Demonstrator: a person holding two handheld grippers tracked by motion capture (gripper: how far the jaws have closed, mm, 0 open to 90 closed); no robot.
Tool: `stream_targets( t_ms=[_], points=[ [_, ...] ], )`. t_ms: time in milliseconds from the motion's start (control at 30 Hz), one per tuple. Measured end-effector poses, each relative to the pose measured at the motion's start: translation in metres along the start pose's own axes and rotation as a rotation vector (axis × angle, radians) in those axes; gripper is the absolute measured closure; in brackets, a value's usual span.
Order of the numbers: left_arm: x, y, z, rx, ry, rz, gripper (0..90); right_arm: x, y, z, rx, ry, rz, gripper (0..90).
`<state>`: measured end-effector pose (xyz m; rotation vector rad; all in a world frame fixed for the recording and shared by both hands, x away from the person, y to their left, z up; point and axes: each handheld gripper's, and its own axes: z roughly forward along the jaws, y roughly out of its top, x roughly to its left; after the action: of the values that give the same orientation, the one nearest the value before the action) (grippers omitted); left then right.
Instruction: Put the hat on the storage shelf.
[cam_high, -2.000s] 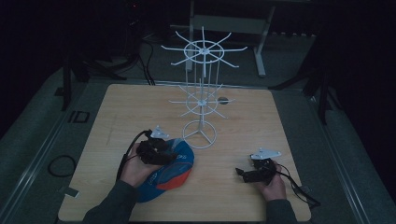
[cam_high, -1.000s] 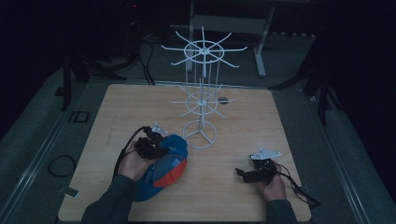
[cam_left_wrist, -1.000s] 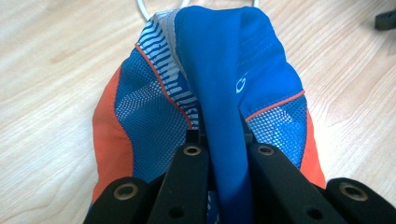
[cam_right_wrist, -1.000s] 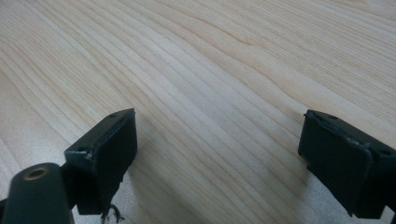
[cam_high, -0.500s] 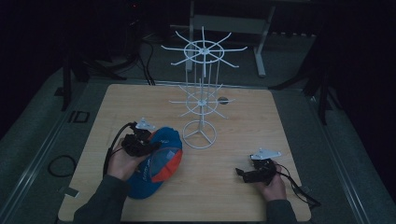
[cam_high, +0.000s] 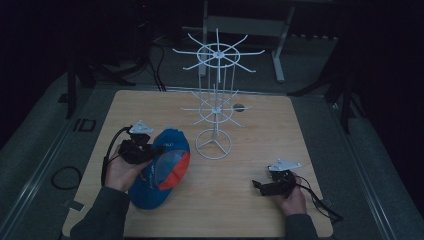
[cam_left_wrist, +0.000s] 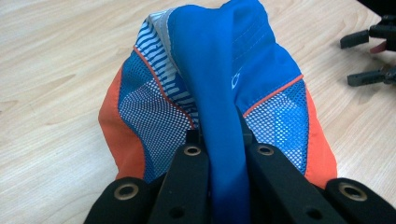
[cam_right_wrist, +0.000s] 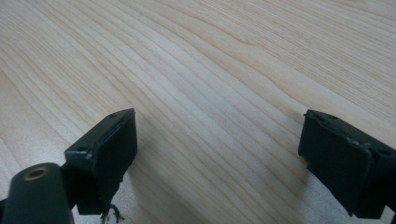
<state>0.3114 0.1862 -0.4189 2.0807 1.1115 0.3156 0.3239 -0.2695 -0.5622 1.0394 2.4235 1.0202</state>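
A blue cap (cam_high: 162, 170) with orange and white mesh panels lies at the left of the wooden table (cam_high: 250, 130), in front of a white wire rack (cam_high: 215, 115). My left gripper (cam_high: 151, 150) is shut on a fold of the cap's blue fabric. In the left gripper view the cap (cam_left_wrist: 219, 79) bunches up between the jaws of the left gripper (cam_left_wrist: 218, 140). My right gripper (cam_high: 259, 186) rests near the front right of the table, open. In the right gripper view the right gripper (cam_right_wrist: 217, 140) has bare wood between its wide-apart jaws.
The rack's round base (cam_high: 214, 145) stands mid-table just right of the cap, with two tiers of thin spokes above it. The right gripper (cam_left_wrist: 371, 56) also shows far off in the left gripper view. Dark floor and cables surround the table.
My left gripper has pulled the cap leftward and a little farther from the front edge, away from the rack's base. The right gripper has stayed put.
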Motion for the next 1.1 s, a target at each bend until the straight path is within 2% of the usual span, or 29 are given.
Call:
stream_targets(
  t_ms=[433, 1100],
  points=[
    [0.01, 0.003, -0.016, -0.048, 0.02, -0.025, 90.0, 0.0, 0.0, 0.0, 0.001, 0.0, 0.0, 11.5],
    [0.02, 0.014, -0.036, -0.099, 0.054, -0.037, 90.0, 0.0, 0.0, 0.0, 0.0, 0.0, 0.001, 11.5]
  ],
)
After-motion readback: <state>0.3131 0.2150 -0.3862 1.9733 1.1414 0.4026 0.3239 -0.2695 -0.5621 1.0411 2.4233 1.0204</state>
